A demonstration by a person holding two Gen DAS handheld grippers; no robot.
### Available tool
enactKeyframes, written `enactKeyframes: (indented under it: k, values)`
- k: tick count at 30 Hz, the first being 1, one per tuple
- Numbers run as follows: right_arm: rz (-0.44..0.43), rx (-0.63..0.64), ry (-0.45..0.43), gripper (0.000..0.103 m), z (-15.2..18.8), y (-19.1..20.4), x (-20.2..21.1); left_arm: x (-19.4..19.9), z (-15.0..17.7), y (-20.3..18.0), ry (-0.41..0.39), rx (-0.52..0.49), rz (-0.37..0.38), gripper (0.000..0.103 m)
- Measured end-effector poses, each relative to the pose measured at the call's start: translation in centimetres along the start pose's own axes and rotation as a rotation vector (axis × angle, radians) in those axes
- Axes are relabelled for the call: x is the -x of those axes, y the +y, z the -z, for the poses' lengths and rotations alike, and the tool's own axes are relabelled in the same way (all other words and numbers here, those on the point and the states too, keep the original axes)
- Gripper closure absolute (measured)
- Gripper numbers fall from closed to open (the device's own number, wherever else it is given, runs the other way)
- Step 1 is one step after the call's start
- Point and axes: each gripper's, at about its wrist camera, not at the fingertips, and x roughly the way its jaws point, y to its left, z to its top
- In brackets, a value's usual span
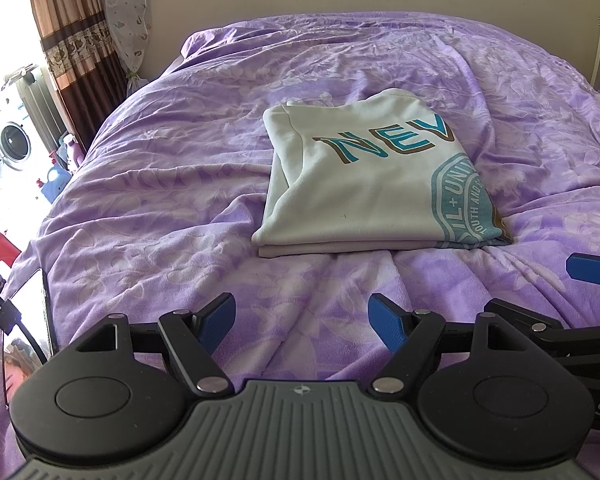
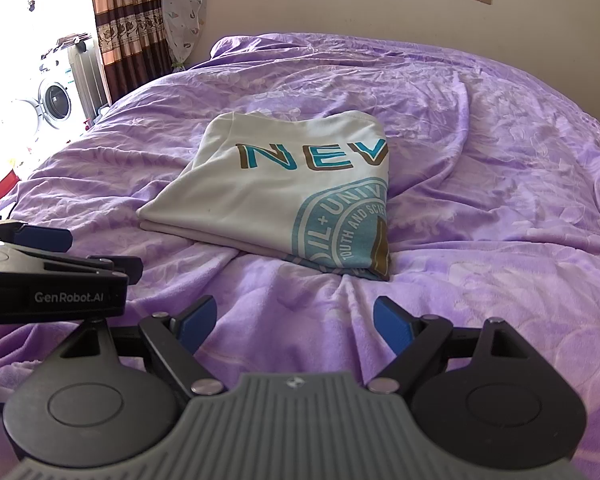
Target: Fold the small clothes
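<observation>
On the purple bedspread [image 1: 140, 200], folded T-shirt [image 1: 364, 184] lies beyond both grippers' released jaws.

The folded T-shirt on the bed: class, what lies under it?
The T-shirt rests on the purple bedspread, which shows all around it. Stacked layers show at its near edge. Whatever is tucked inside the folds, or directly beneath, is covered.

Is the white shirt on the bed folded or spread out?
Folded. The white shirt lies as a compact rectangle on the purple bedspread, stacked layers showing along its near edge and its print cut off at the right fold.
</observation>
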Motion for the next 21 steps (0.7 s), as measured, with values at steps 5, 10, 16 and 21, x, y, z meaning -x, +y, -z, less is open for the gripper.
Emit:
enactKeyframes:
  k: [5,10,16,21]
  values:
    - [0.000,0.000,0.000,0.022,0.01,0.02,-0.02,-0.01,0.01,-0.01,0.000,0.000,-0.001,0.015]
    - [0.000,0.000,0.000,0.022,0.01,0.05,-0.05,0.12,0.02,-0.05,-0.009,0.001,-0.002,0.015]
    - [0.000,-0.001,0.000,0.022,0.01,0.08,-0.04,0.46,-0.07,0.10,-0.023,-0.002,-0.006,0.016]
    - [0.000,-0.001,0.000,0.022,0.01,0.10,-0.06,0.54,-0.07,0.20,-0.029,-0.005,-0.006,0.020]
